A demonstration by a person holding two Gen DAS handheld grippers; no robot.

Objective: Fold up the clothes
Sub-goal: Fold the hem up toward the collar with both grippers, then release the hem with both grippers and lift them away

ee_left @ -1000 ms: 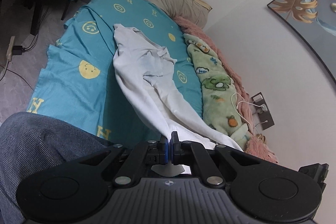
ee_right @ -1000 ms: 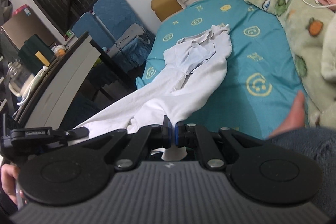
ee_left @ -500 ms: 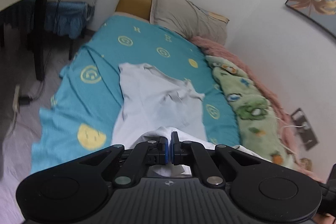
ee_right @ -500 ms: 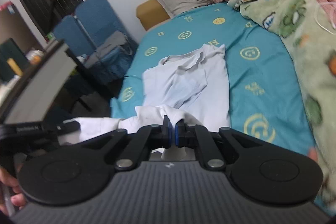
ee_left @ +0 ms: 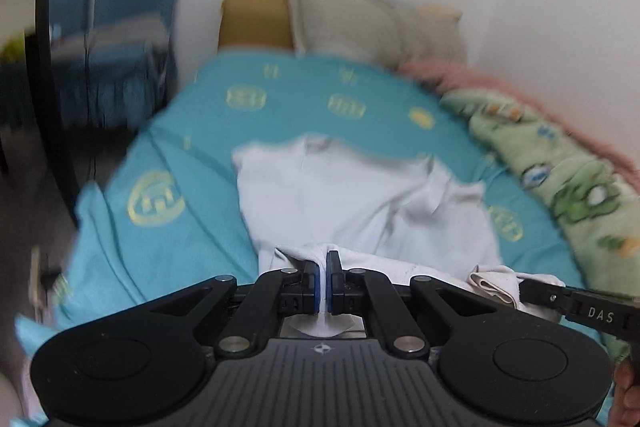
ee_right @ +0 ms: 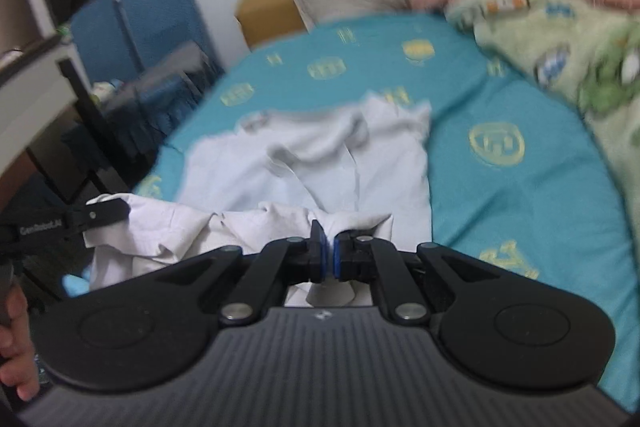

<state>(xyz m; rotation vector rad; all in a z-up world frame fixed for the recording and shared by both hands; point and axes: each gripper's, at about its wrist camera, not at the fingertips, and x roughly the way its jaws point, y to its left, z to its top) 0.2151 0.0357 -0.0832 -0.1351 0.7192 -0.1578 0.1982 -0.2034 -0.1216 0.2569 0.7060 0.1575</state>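
- While pinched at its near hem in two places, white garment (ee_left: 360,203) spread over the middle of the teal bedsheet (ee_left: 172,227), collar end far, hem end near and bunched.
- Left gripper (ee_left: 324,277) closed tight on a gather of white cloth at the near left of the hem; fabric visible squeezed between the blue pads.
- Right gripper (ee_right: 330,253) likewise clamped on a fold of the same hem, further right; in the left view its black finger (ee_left: 560,297) seen biting the cloth near right.
- Slack and wrinkles between the two grips: likely an uneven crease if carried forward without first pulling the hem taut sideways.
- Thin cloth in small pinches: possible slip from either grip under a quick tug, dropping one corner and skewing the fold.
- Rumpled sleeve and collar area at the far end (ee_right: 320,143): risk of trapping lumps under the folded layer.
- Loose sheet beneath: may drag along with the garment.
- Green fleece blanket (ee_left: 572,187) close at right: chance of the right side landing on it instead of flat.
- Heavy blur in both views: exact edge alignment hard to judge.
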